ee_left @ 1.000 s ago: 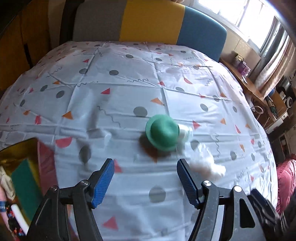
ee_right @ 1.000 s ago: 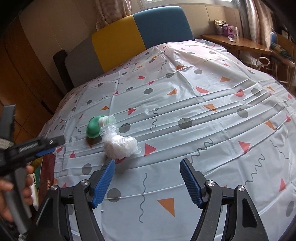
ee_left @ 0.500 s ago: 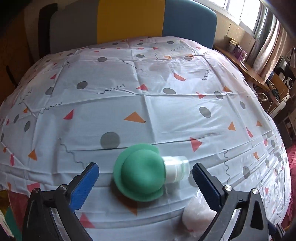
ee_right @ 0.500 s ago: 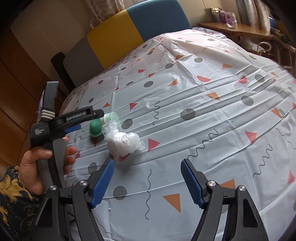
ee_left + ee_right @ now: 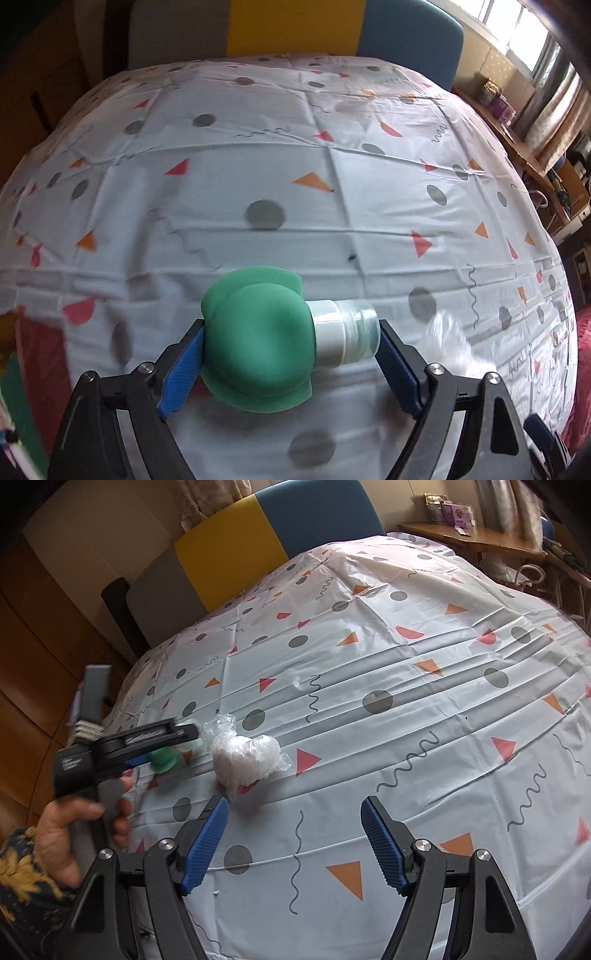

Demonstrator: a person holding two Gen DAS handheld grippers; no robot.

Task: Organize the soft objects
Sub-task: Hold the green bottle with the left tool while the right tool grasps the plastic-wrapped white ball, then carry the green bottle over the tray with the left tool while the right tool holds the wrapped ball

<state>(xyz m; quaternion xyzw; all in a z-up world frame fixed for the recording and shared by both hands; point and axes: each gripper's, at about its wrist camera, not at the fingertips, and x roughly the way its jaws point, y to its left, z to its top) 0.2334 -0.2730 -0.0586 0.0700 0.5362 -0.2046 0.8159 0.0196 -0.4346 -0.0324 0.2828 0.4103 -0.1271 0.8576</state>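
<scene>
Two soft items on table: neither stowed yet, so task looks early.
Target item: green soft silicone cap with a clear plastic neck (image 5: 258, 343), lying on its side on the white patterned tablecloth (image 5: 295, 184), near its left-front edge.
Left gripper (image 5: 291, 354): straddles the green piece, jaws closing. Left blue pad (image 5: 181, 369) is at the green dome, right pad (image 5: 397, 365) at the clear neck end. Contact looks close or just starting; firm squeeze not evident, so I read it as not yet pinched.
Second item: white fluffy wad wrapped in clear film (image 5: 245, 758), just beside the green piece on its right, untouched.
Right gripper (image 5: 295, 845): spread, nothing between the pads, hovering above bare cloth in front of the white wad.
Person's hand (image 5: 70, 834): on the left tool's handle, patterned sleeve at frame edge.
Done: approach and alignment on the green piece.
Left: grasp, lift, carry to wherever soft things go; then the same for the white wad. Destination not identifiable from these views.
Risk: round dome may squirt out under end-on pressure.
</scene>
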